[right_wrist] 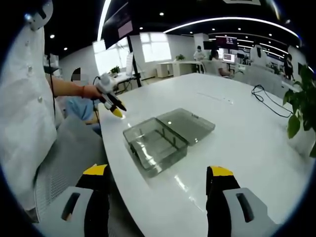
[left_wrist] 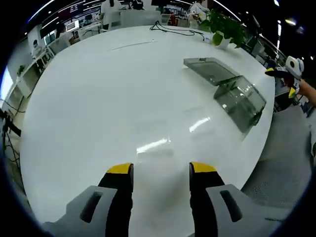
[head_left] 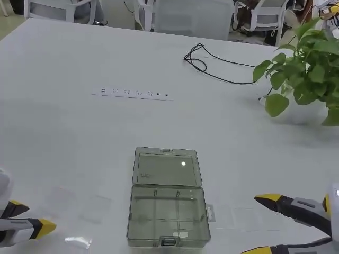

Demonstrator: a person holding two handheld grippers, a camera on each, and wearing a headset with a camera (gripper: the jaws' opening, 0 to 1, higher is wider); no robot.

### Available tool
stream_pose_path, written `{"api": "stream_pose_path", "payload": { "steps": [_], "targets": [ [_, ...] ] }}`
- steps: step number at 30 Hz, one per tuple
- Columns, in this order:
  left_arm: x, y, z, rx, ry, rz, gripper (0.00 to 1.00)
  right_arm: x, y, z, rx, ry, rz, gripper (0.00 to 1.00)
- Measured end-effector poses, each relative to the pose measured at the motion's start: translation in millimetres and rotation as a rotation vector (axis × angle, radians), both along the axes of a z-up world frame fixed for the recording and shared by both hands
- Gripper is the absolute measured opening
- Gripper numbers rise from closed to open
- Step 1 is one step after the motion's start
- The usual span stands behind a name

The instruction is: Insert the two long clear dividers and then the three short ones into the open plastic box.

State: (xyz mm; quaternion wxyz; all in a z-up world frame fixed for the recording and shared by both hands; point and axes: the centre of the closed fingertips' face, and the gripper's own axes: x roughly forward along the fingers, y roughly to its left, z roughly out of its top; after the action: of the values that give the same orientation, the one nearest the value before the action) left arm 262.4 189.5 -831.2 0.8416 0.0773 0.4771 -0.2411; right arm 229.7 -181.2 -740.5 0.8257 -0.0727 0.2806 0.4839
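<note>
The task looks barely begun. The box [head_left: 167,219] sits at the lower middle of the head view on the white table [head_left: 79,132], with its lid [head_left: 167,166] folded flat back toward the top of the frame. Through the tinted walls I see only moulded ribs and a latch; no divider seems to be seated inside, though clear plastic in a clear box is hard to make out.

The dividers [head_left: 78,242] lie loose on the table. There are faint clear pieces at the lower left of the head view, left of the box. More pale rectangles lie to its right, one just beside the right wall. They are too faint to count or to sort into long and short.

The left gripper [left_wrist: 161,169] has its jaws apart with nothing between them. It hovers over the table near two glinting clear pieces in the middle of its own view. The right gripper [right_wrist: 158,171] is also spread wide and empty, with the box ahead of it in the centre of its view.

By my reading, all five insertions are left: the two long ones first, then the three short. The step in hand is picking up the first long piece.
</note>
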Motion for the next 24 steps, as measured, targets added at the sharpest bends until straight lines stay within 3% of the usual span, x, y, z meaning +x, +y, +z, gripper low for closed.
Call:
{"api": "stream_pose_path", "payload": {
  "steps": [7, 12, 17, 24],
  "targets": [
    [-2.2, 3.7, -9.6, 0.057, 0.039, 0.012, 0.4, -0.2, -0.7, -0.7, 0.003, 0.001, -0.005, 0.81],
    [-1.8, 2.6, -9.6, 0.067, 0.041, 0.018, 0.4, 0.0, -2.0, -0.8, 0.007, 0.001, -0.012, 0.81],
    [-1.6, 4.4, -11.8, 0.138, 0.043, -0.008, 0.37, -0.3, -1.2, -1.2, 0.01, -0.001, -0.01, 0.8],
    [-1.9, 7.7, -11.7, 0.15, 0.075, 0.03, 0.35, 0.1, -1.0, -1.4, 0.014, -0.003, -0.011, 0.8]
  ]
}}
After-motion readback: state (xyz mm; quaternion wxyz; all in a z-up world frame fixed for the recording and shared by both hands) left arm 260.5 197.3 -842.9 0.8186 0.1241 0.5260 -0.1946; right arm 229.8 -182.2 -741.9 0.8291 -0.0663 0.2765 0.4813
